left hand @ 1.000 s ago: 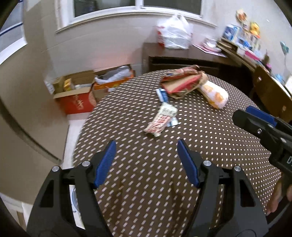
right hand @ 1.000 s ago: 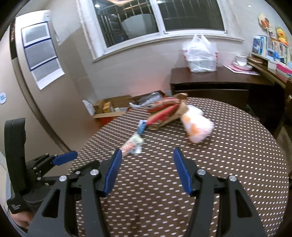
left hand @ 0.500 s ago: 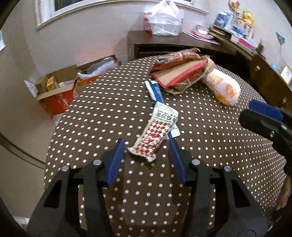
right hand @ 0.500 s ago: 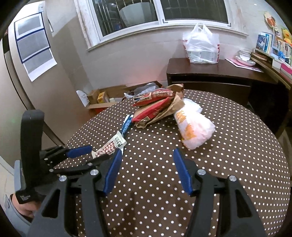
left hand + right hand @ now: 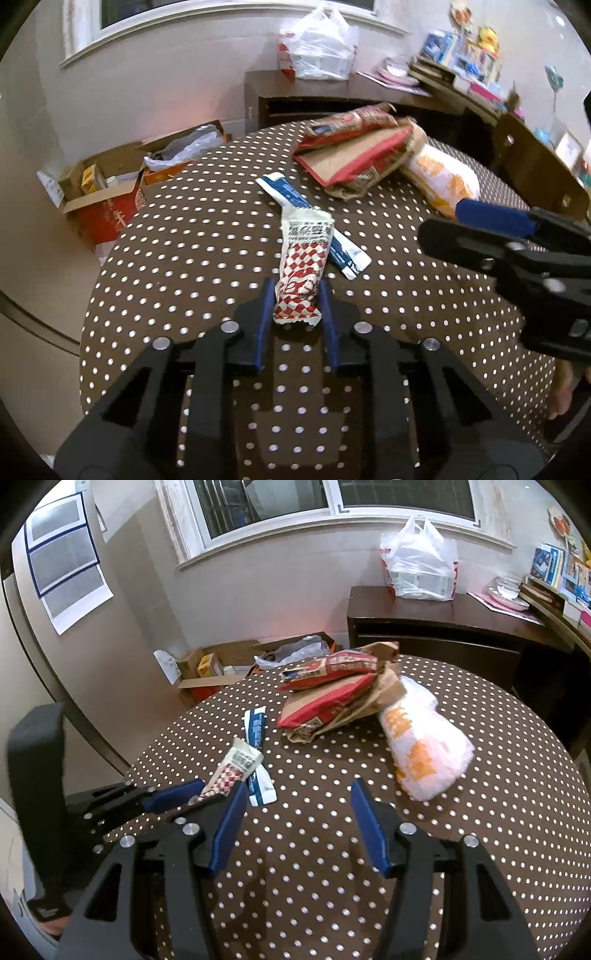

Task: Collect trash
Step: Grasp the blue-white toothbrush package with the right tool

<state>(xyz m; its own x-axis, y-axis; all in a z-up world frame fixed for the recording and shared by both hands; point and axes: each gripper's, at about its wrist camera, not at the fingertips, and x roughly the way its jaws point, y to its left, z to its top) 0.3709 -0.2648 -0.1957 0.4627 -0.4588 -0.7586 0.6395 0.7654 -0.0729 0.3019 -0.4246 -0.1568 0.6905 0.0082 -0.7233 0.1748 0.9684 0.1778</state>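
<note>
A red-and-white checked snack wrapper point(image 5: 303, 266) lies on the round polka-dot table point(image 5: 207, 236). My left gripper point(image 5: 295, 295) is shut on the wrapper's near end. A blue-and-white wrapper point(image 5: 314, 229) lies partly under it. In the right wrist view the checked wrapper point(image 5: 232, 771) sits in the left gripper point(image 5: 192, 794) at the left. My right gripper point(image 5: 295, 805) is open and empty above the table, with the blue wrapper point(image 5: 258, 753) just ahead to its left.
A pile of red and brown paper bags point(image 5: 332, 694) and a white-and-orange plastic bag point(image 5: 421, 753) lie farther back on the table. Open cardboard boxes point(image 5: 107, 188) stand on the floor beyond the table's left edge. A dark cabinet point(image 5: 436, 624) holds a white plastic bag point(image 5: 417, 565).
My left gripper moved forward to the checked wrapper and its jaws closed on the near end. The right gripper moved slightly forward and stayed open.
</note>
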